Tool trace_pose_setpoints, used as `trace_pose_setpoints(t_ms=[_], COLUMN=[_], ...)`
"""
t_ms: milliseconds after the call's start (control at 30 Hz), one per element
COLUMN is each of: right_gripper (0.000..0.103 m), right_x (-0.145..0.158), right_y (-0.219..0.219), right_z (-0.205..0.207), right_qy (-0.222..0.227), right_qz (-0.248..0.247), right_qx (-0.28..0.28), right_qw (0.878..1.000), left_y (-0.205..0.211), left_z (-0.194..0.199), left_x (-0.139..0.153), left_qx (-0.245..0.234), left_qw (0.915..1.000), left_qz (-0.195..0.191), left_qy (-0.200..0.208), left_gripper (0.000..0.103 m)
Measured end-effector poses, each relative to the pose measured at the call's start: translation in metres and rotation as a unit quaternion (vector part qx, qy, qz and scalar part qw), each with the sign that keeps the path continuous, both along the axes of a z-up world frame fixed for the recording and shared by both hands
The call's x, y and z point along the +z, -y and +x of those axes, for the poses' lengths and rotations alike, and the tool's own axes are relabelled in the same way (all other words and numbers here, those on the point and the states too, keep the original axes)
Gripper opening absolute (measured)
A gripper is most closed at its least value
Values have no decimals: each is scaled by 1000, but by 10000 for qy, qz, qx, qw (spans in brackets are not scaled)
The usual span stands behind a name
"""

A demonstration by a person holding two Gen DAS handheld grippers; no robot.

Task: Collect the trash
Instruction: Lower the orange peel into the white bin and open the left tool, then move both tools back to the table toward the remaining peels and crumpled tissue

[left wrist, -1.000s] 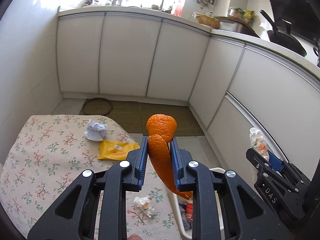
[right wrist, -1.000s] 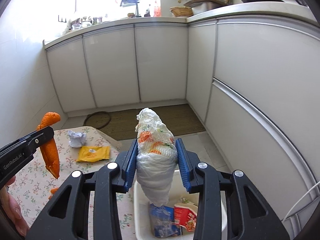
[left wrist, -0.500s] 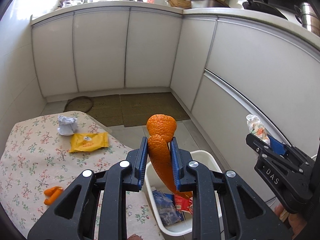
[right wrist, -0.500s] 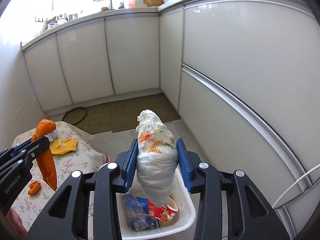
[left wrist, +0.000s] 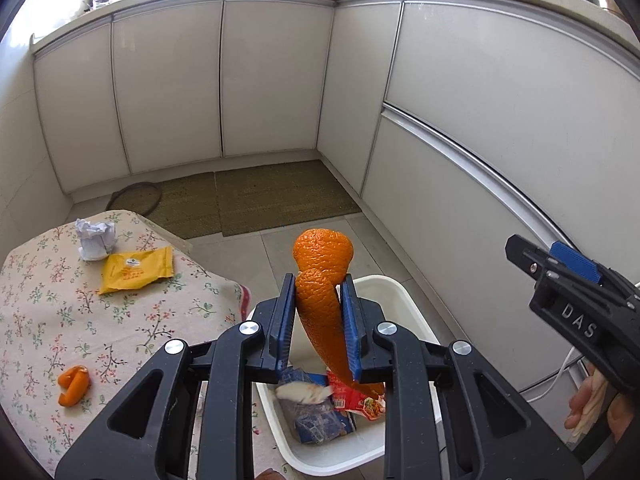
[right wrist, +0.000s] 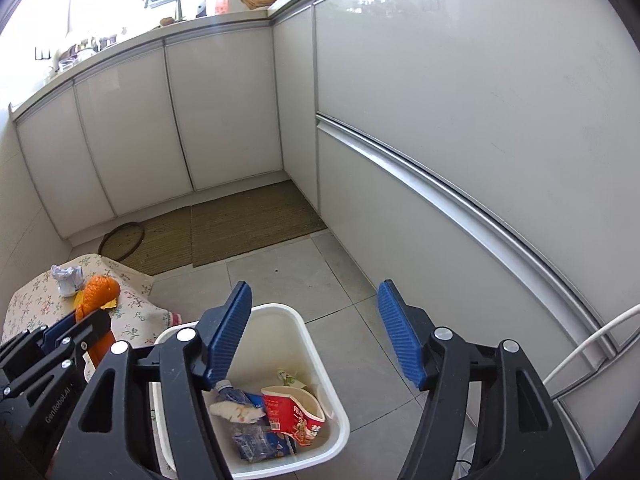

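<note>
Orange peel (left wrist: 320,308) is pinched tight in the left gripper (left wrist: 318,320), right above the white bin (right wrist: 320,364). The right gripper (right wrist: 316,328) has just been opening, with nothing between its fingers; its paper wad (right wrist: 236,410) lies in the bin. Let go while the peel hangs inside the bin's rim.

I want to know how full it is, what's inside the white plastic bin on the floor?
Inside the white plastic bin: a crushed red paper cup, a blue wrapper and a white crumpled tissue. Anything beneath them is covered.
</note>
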State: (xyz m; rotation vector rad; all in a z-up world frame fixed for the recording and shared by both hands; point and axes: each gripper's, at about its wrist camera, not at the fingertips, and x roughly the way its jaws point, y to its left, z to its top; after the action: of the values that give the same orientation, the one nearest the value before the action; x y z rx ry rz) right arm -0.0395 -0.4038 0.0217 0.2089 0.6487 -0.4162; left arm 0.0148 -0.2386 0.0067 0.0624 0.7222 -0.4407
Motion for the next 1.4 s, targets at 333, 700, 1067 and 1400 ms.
trace_pose_setpoints(t_ms=[333,700,1067,1400], right_gripper=[73,87,96,96], right_x=[-8,-9,-4,2], right_y=[16,12,-13,-45], right_z=[-4,-4,-2,5], right_qy=[-117,-195,-118,-65], right_qz=[-28,-485,-865,-1000], right_qx=[-241,-461,-429,-123], right_qw=[9996,9976,9953,9949], left_y=[9,9,-7,-37], left_z=[0,7,4,4], left_x=[-19,-31,-13,-6], left_qx=[-97,44,689,1026], left_qw=[9997,9990,9974,9943], left_qz=[84,107,217,285], left_qy=[-209,-421,-39,8], left_gripper=[22,53,88,91])
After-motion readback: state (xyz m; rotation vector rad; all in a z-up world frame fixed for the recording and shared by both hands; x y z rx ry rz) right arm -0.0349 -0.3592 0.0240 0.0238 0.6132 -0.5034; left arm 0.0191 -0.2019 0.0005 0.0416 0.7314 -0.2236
